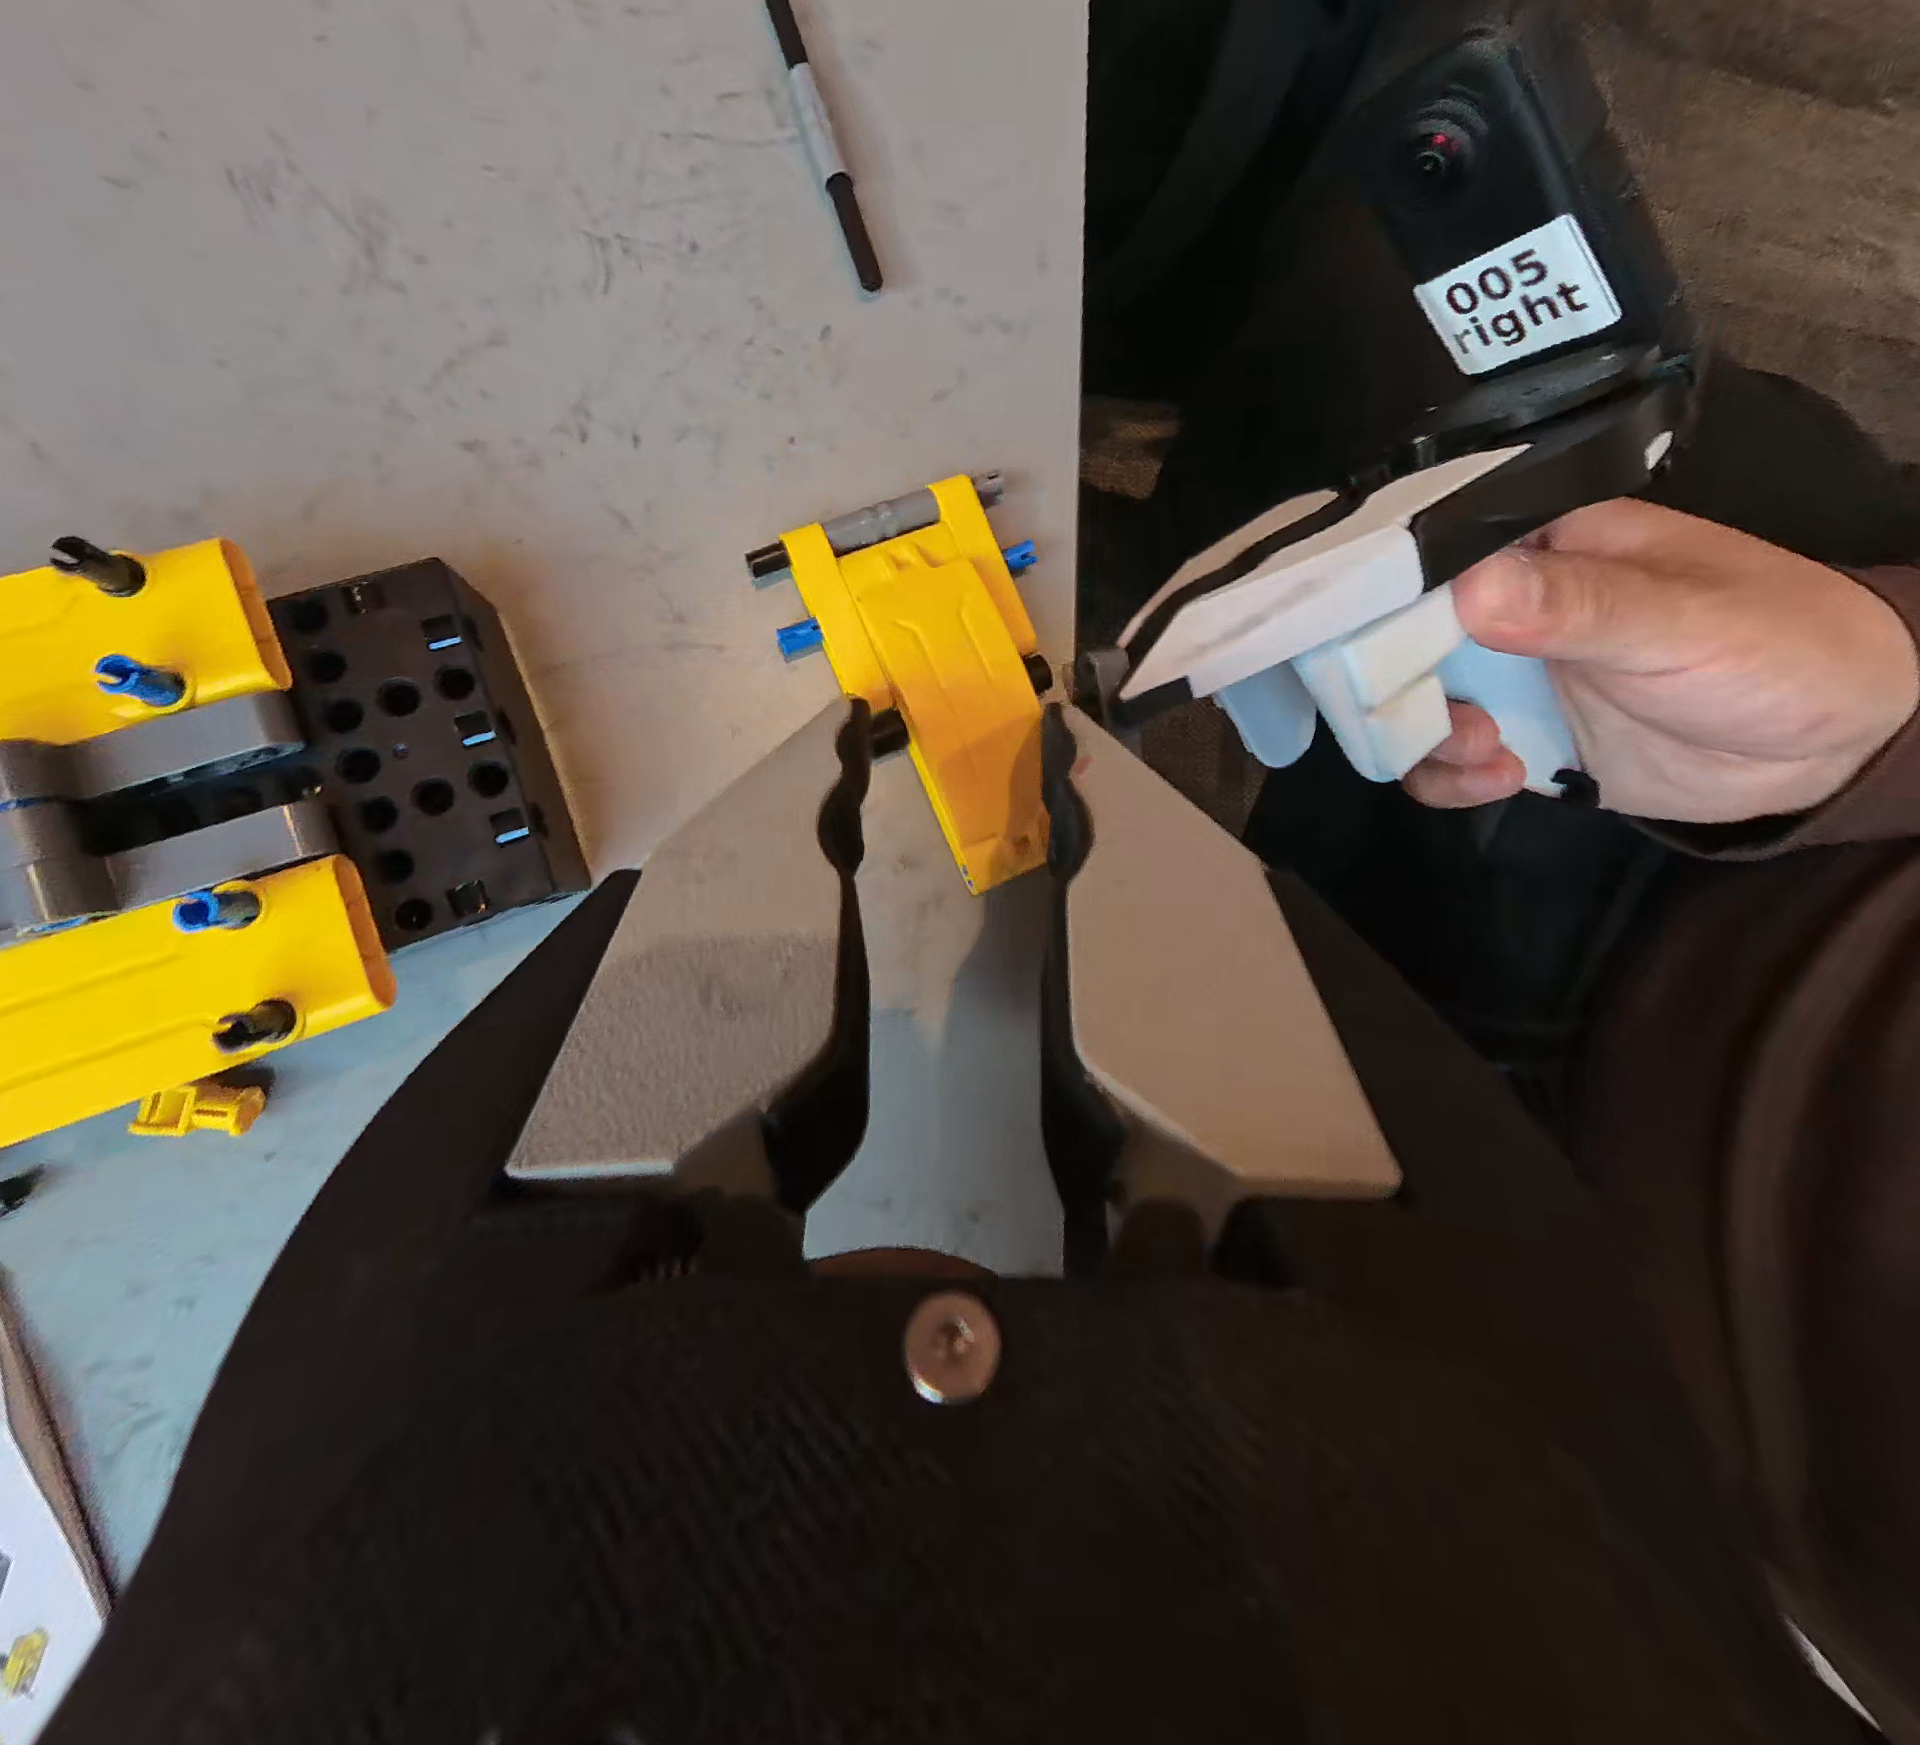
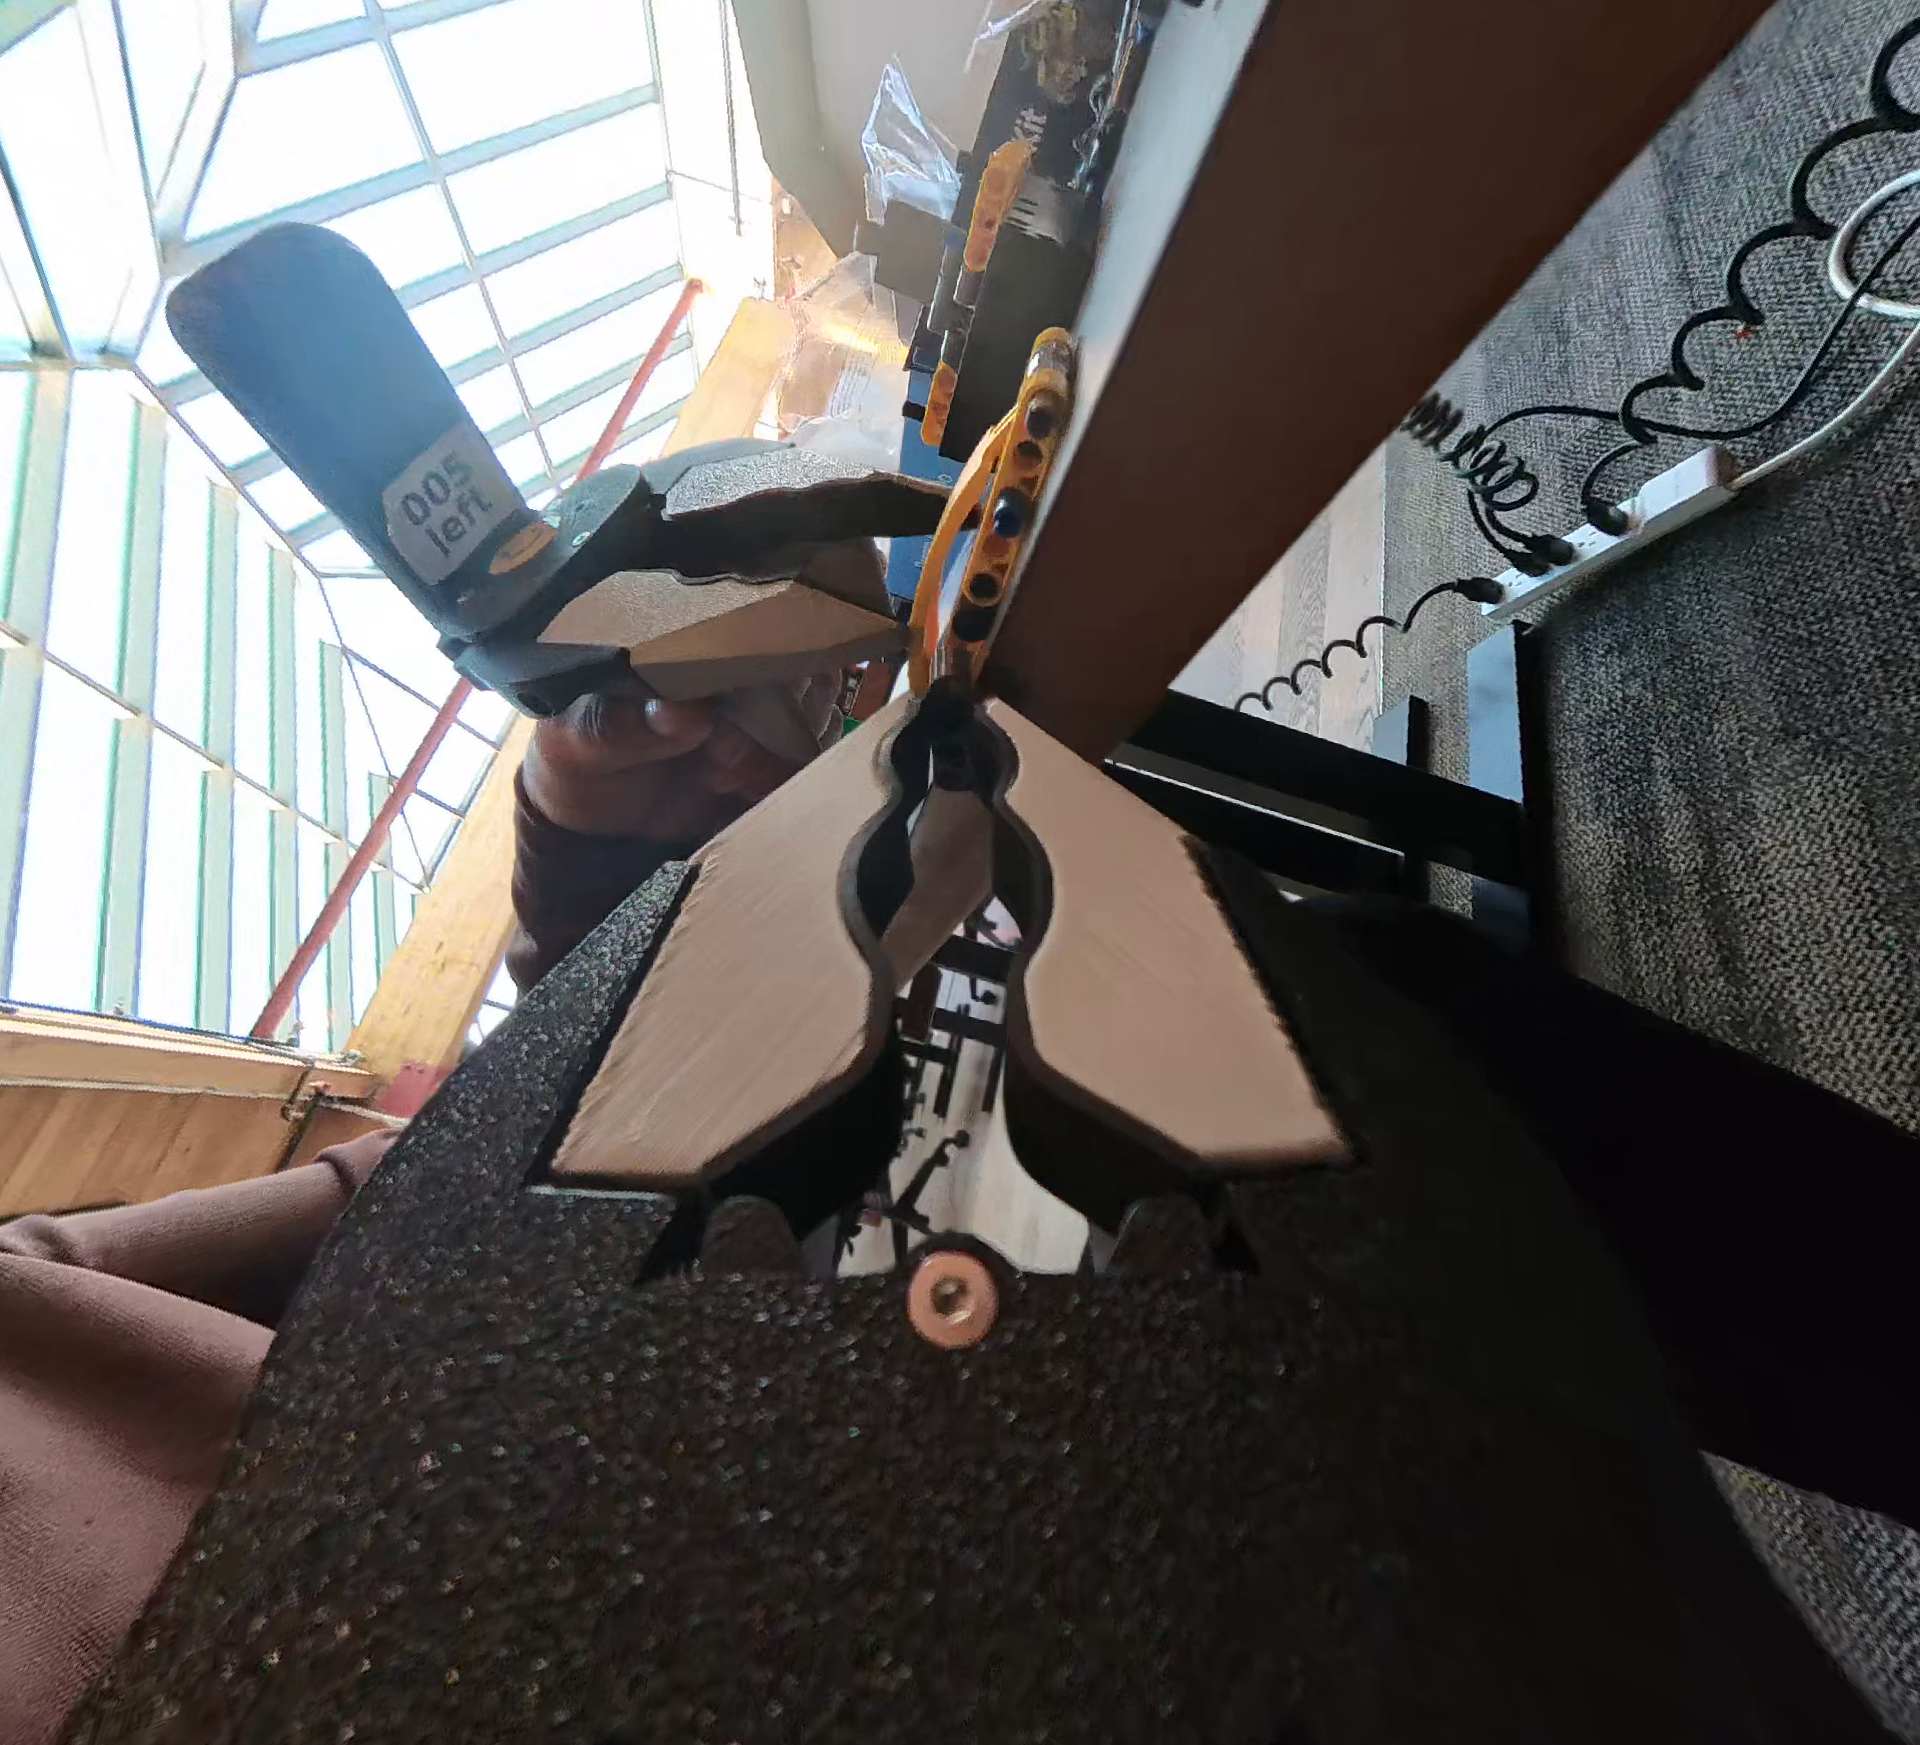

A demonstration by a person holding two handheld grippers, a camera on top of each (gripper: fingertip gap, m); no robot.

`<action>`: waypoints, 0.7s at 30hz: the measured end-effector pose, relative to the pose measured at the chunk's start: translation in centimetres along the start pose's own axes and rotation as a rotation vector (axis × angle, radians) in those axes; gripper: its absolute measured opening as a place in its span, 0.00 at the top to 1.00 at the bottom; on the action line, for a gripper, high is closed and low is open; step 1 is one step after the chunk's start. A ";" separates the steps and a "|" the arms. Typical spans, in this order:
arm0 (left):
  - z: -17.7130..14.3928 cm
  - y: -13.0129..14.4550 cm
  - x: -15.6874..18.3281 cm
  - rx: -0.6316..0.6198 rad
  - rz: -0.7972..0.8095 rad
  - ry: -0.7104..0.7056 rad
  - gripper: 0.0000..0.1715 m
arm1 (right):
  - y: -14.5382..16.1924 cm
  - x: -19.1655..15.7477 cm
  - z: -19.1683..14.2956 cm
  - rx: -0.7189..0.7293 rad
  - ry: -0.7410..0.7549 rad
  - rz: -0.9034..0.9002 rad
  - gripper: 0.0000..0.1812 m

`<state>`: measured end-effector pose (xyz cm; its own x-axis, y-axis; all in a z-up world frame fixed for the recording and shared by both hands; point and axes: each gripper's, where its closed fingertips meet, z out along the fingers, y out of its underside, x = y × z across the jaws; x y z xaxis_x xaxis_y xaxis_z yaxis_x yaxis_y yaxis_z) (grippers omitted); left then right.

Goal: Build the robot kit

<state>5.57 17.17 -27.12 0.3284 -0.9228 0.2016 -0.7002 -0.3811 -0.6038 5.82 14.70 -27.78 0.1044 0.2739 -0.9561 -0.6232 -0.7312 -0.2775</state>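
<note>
My left hand-held gripper (image 1: 954,760) clamps the yellow assembly (image 1: 925,656) at the worktop (image 1: 416,241) edge. My right hand-held gripper (image 2: 951,724), just below that edge, pinches a small dark pin (image 2: 948,708); I should align it squarely with the assembly's hole.

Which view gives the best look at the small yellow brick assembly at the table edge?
The left wrist view: the yellow brick assembly shows whole from above, with its blue pins and grey axle, between the left tongs. The right wrist view catches only its edge-on side against the table edge.
</note>
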 end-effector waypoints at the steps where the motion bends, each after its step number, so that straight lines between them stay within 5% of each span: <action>1: 0.1 0.0 0.2 -0.010 0.000 0.008 0.83 | 0.1 0.0 0.0 0.006 0.001 0.006 0.97; 11: 0.0 0.4 0.4 -0.021 -0.006 0.028 0.85 | -0.5 -0.3 0.0 0.077 -0.032 0.117 0.97; 21: -0.2 0.9 1.4 -0.001 0.007 0.049 0.86 | 2.4 -1.2 -0.6 0.055 -0.129 0.193 0.97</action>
<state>5.33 15.53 -27.22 0.2922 -0.9271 0.2348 -0.7028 -0.3747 -0.6047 4.62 12.25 -27.32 -0.1186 0.2131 -0.9698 -0.6636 -0.7435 -0.0823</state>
